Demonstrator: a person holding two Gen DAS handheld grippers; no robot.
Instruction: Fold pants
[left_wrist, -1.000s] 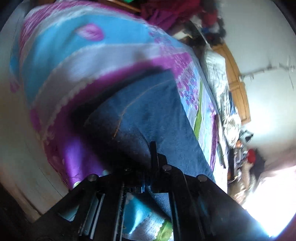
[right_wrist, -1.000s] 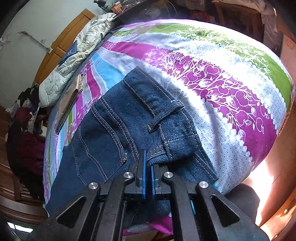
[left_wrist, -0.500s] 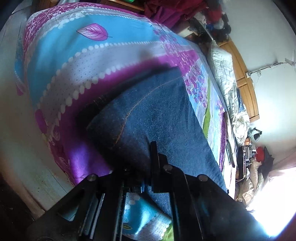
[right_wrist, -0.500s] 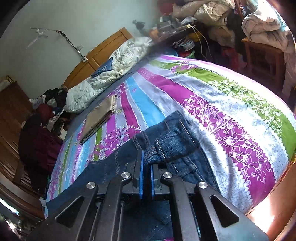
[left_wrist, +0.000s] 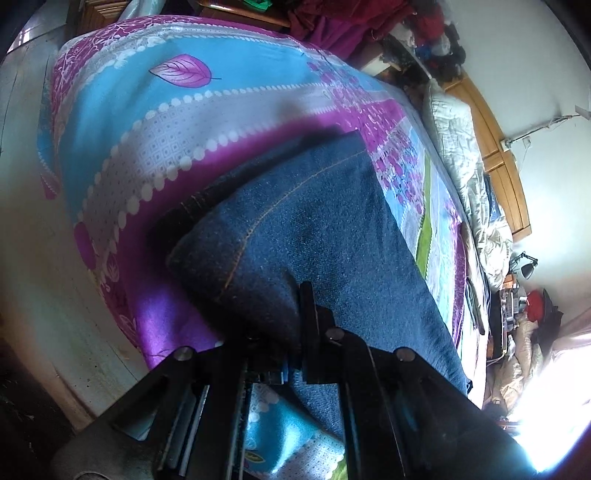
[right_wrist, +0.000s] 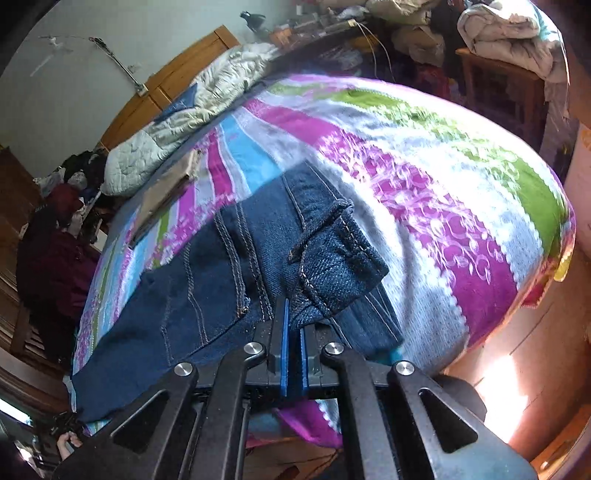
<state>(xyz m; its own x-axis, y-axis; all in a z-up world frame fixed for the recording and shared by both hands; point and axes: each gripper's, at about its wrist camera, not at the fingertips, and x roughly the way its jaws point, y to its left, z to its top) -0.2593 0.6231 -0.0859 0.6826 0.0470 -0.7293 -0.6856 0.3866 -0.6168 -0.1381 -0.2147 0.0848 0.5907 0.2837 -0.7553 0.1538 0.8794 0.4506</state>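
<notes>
The right gripper (right_wrist: 291, 325) has its blue-padded fingers (right_wrist: 283, 343) pressed together on the waistband end of the dark blue denim pants (right_wrist: 207, 295), pinching a thick bunch of seam and belt loop that stands up from the cloth. The left gripper (left_wrist: 295, 332) is likewise clamped on denim — a rounded fold of the leg end (left_wrist: 295, 236), with an orange seam running across it, humps up just ahead of the black fingers.

Outward from both grips, the pants lie lengthwise near the front edge of the bed's striped floral cover in purple, blue, green and grey (right_wrist: 424, 192), legs stacked one on the other as far as the pictures show, so the first lengthwise fold looks done. The waist end sits toward the right corner of that cover, the leg end toward the left corner.

What seems left is the crosswise folding — bringing one held end over toward the other, then smoothing. Both ends are raised only a little off the cover, so this fold reads as barely begun.

Farther back on the cover, near the pale quilted blanket (right_wrist: 177, 122) at the wooden headboard (right_wrist: 192, 62), lies a flat tan garment (right_wrist: 166, 192), well apart from the pants.
</notes>
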